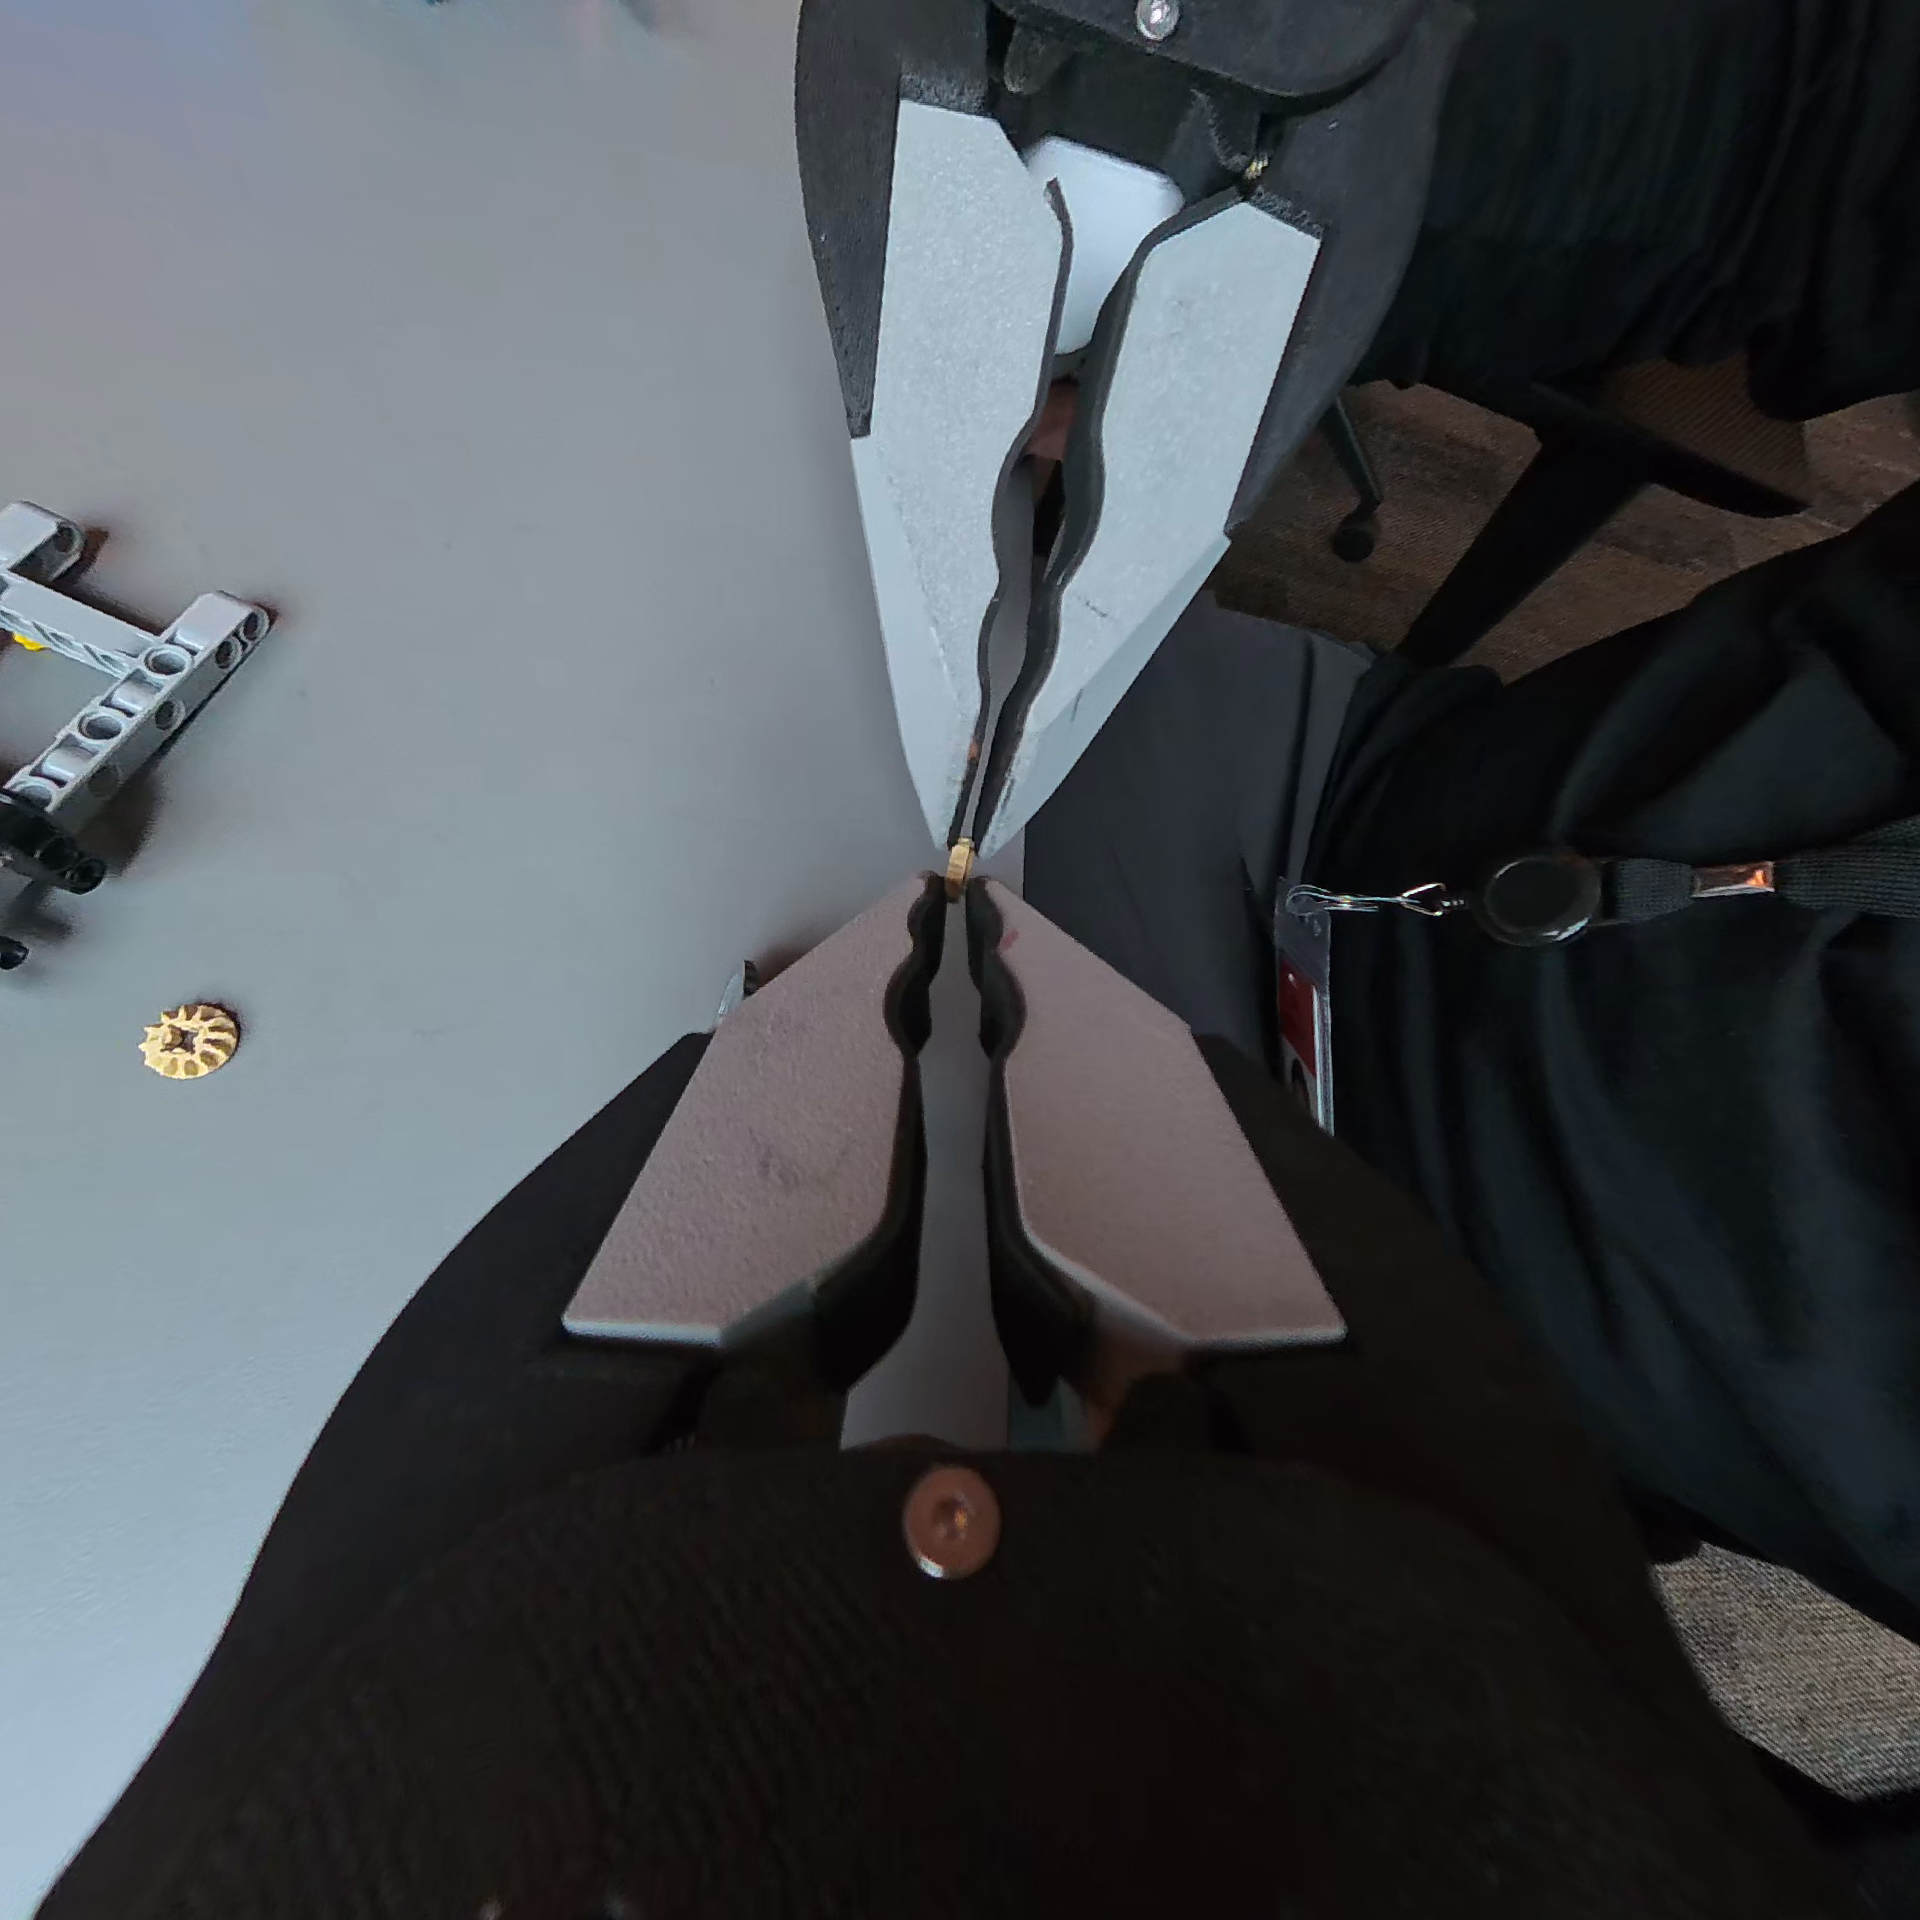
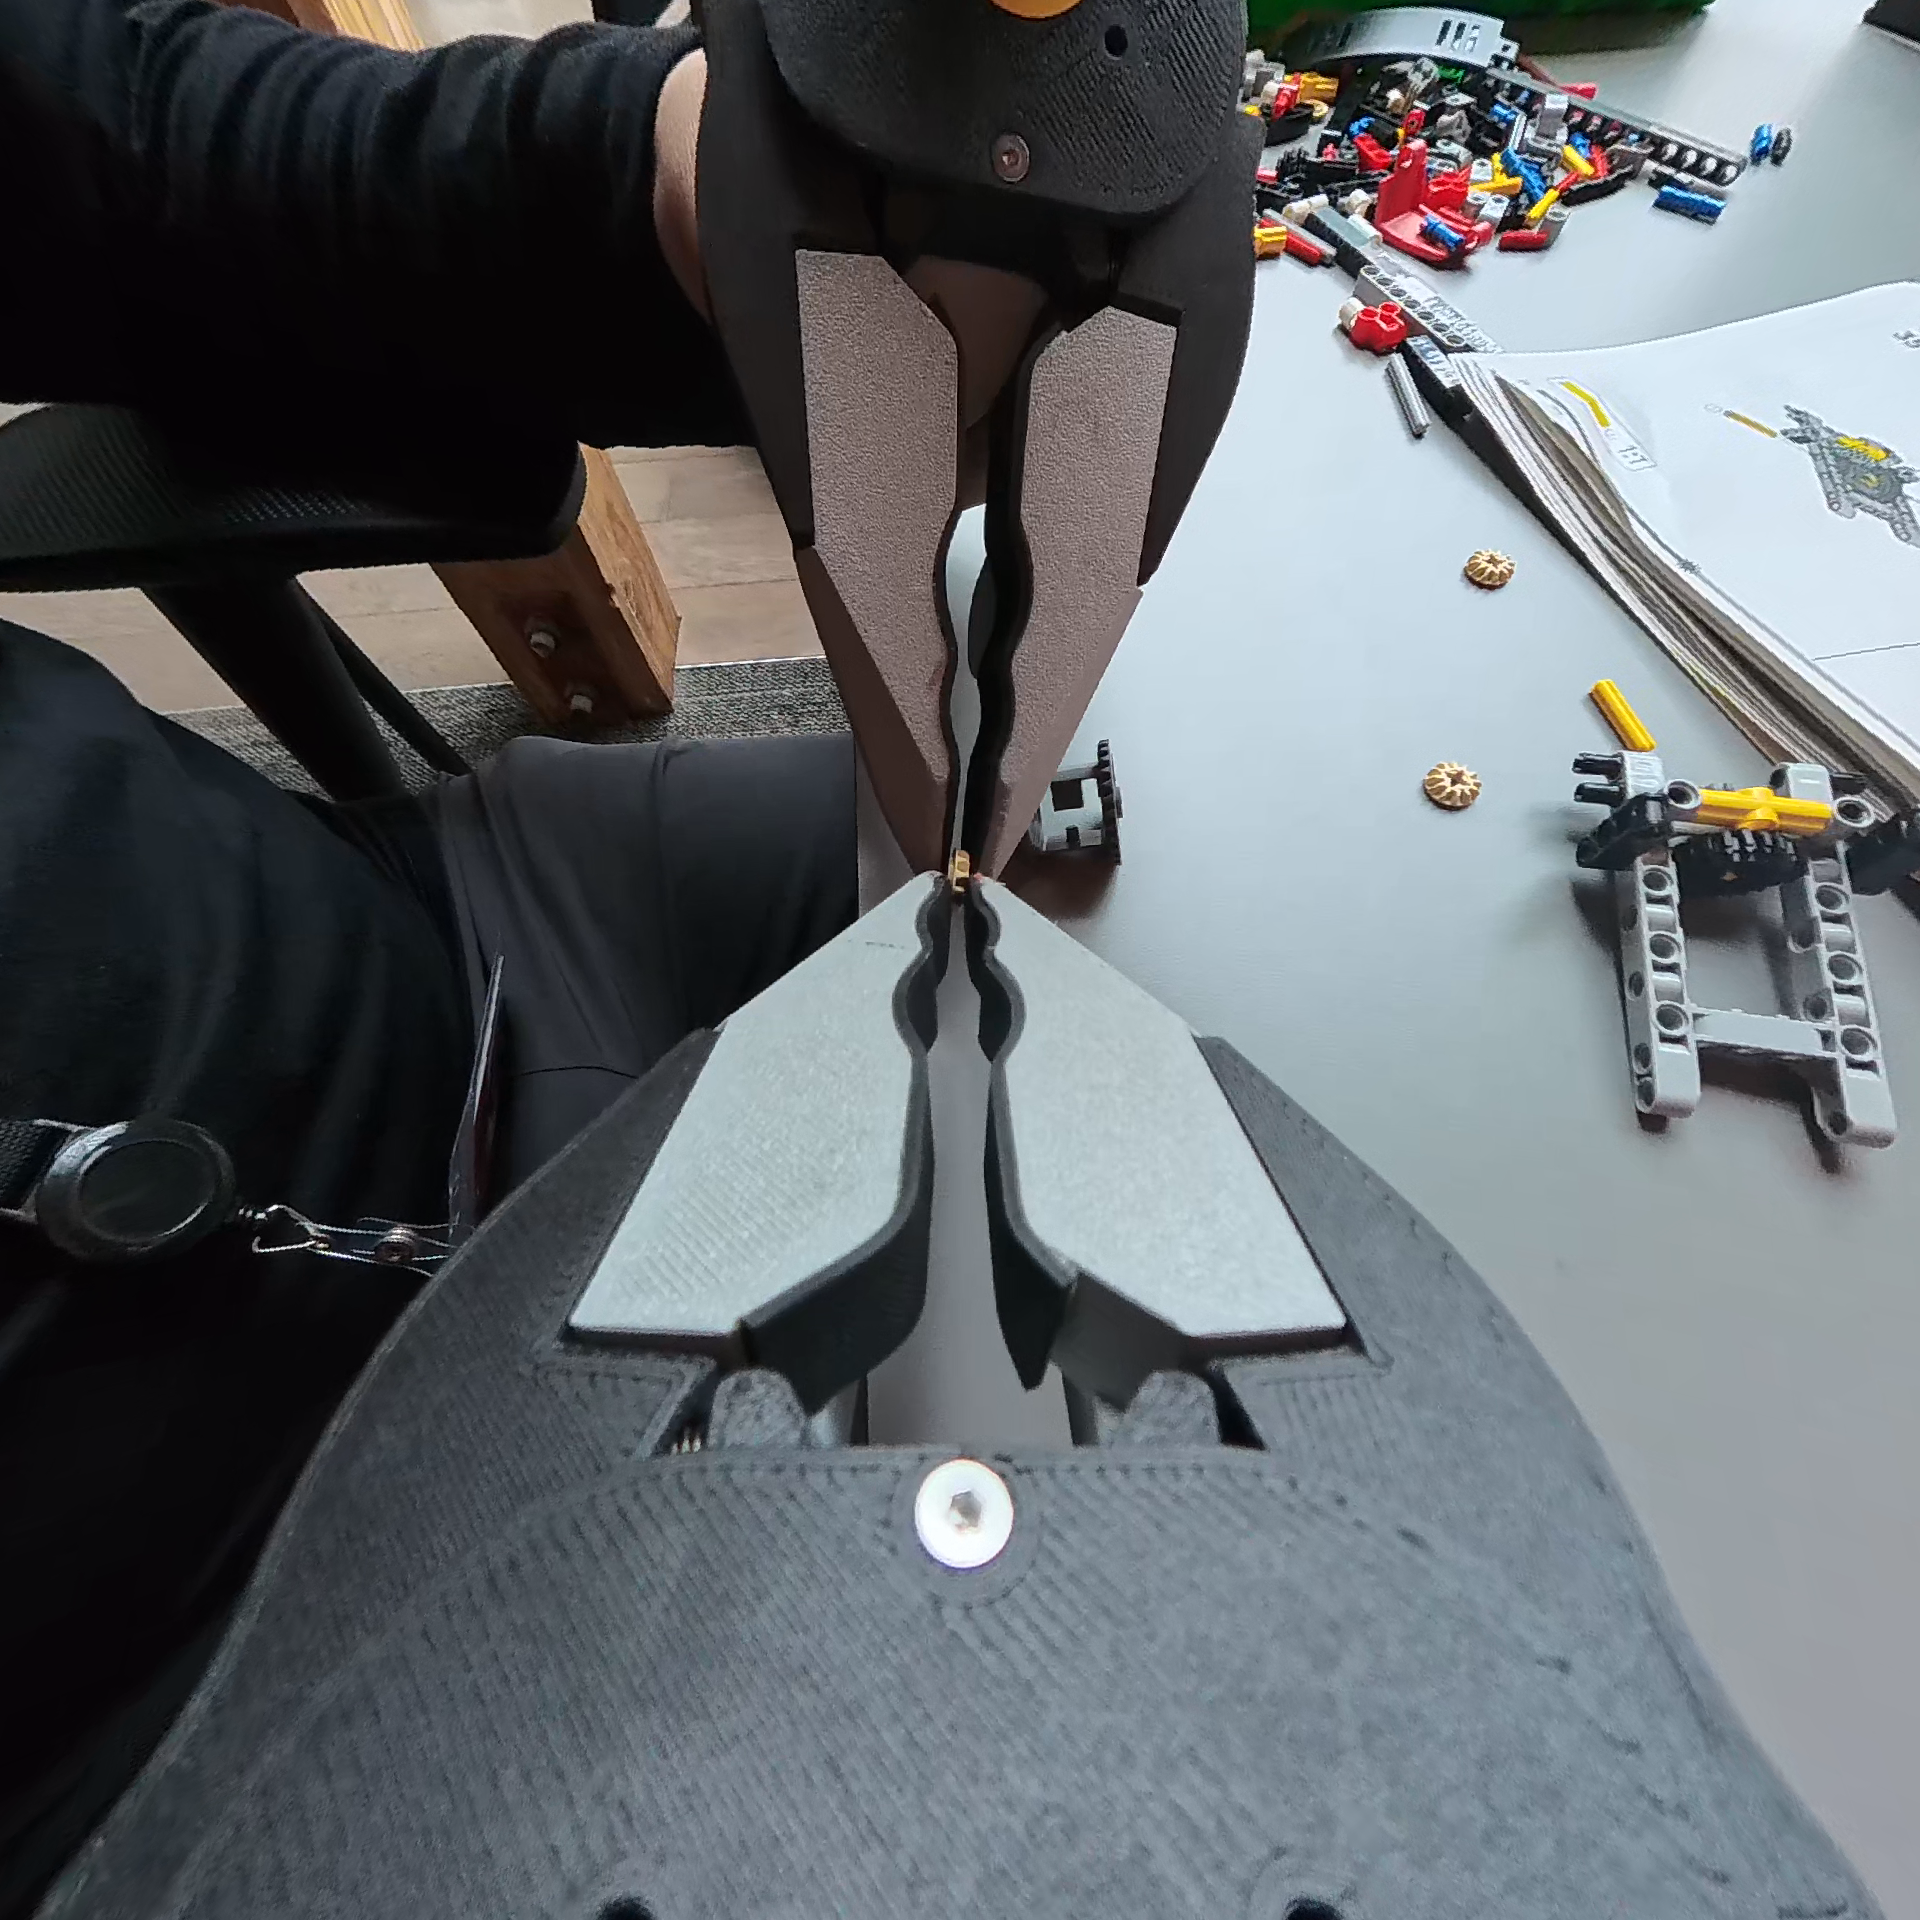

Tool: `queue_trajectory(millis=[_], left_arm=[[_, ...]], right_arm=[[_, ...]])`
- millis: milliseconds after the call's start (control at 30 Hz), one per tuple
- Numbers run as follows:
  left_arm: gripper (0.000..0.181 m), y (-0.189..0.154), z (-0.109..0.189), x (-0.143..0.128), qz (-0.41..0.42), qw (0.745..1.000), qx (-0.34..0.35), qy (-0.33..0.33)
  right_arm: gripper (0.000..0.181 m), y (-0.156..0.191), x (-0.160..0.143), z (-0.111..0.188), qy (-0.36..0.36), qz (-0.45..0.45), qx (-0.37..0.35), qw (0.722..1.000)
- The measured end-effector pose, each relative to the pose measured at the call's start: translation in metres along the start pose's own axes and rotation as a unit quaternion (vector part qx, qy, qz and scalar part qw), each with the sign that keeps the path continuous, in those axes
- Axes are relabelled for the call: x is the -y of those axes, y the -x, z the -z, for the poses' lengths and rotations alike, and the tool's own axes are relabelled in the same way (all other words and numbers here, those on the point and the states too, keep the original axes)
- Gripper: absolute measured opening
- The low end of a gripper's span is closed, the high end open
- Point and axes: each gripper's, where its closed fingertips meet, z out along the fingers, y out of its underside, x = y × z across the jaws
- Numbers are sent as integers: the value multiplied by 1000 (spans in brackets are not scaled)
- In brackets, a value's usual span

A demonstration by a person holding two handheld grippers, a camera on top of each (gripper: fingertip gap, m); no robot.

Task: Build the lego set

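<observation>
My left gripper [image 1: 950, 891] and right gripper [image 2: 956, 894] meet tip to tip above the table's near edge. Both are shut on one small tan piece [image 1: 960, 862], seen edge-on and pinched between the two pairs of fingertips; it also shows in the right wrist view [image 2: 961, 868]. The right gripper [image 1: 972, 837] comes down from the top of the left wrist view, and the left gripper [image 2: 970, 846] does the same in the right wrist view. A grey beam frame with black and yellow parts [image 2: 1756, 956] lies on the table, also visible in the left wrist view [image 1: 114, 675].
Two tan gears [image 2: 1451, 784] [image 2: 1489, 567], a yellow axle [image 2: 1621, 715] and a small grey part with a black gear [image 2: 1086, 805] lie on the grey table [image 2: 1299, 1039]. An open instruction booklet [image 2: 1766, 540] and a pile of loose parts [image 2: 1455, 177] sit farther back. A person's lap is under the grippers. My two grippers' fingertips are within a few centimetres of each other. Both grippers' tips are roughly 20 cm from the yellow axle [image 2: 1621, 715].
</observation>
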Motion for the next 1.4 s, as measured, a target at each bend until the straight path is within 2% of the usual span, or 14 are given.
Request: queue_trajectory(millis=[1033, 1167, 1300, 1400], left_arm=[[1, 2, 1, 1, 0, 1000, 4, -9], [7, 3, 3, 3, 18, 1000, -7, -20], [0, 8, 6, 4, 12, 1000, 8, -25], [17, 10, 10, 3, 27, 999, 4, -24]], right_arm=[[0, -2, 1, 0, -10, -5, -6, 1000], [0, -6, 1, 1, -14, -11, -13, 1000], [0, -8, 2, 2, -18, -18, -13, 1000], [0, -13, 1, 3, -15, -14, -27, 999]])
